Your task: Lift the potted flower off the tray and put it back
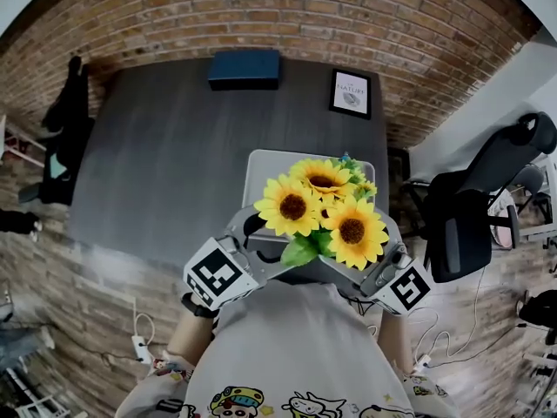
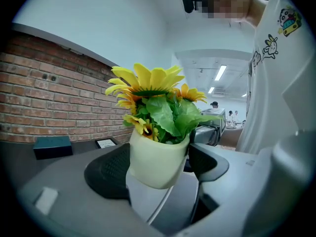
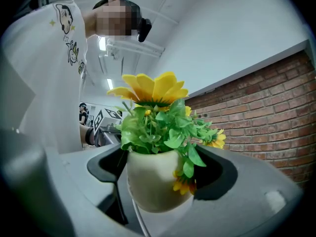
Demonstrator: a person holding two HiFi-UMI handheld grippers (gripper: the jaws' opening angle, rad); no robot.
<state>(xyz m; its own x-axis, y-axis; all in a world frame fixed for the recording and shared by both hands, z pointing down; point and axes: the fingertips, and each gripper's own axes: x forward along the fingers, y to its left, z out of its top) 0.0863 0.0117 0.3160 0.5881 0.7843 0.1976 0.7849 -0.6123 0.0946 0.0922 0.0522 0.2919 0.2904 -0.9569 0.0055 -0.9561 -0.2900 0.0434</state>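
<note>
Cream pot (image 2: 153, 168), pinched in the jaws of our left gripper (image 2: 159, 154) and right gripper (image 3: 157, 174), could tip if we move unevenly.

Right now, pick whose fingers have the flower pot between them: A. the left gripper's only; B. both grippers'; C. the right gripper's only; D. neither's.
B: each gripper view shows the flower pot between its own fingers, left gripper and right gripper alike.

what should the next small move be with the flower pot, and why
Probably carry the pot forward over the tray and lower it: it hangs off the surface, clamped by the left gripper and right gripper, and the tray shows just beyond the flowers.
</note>
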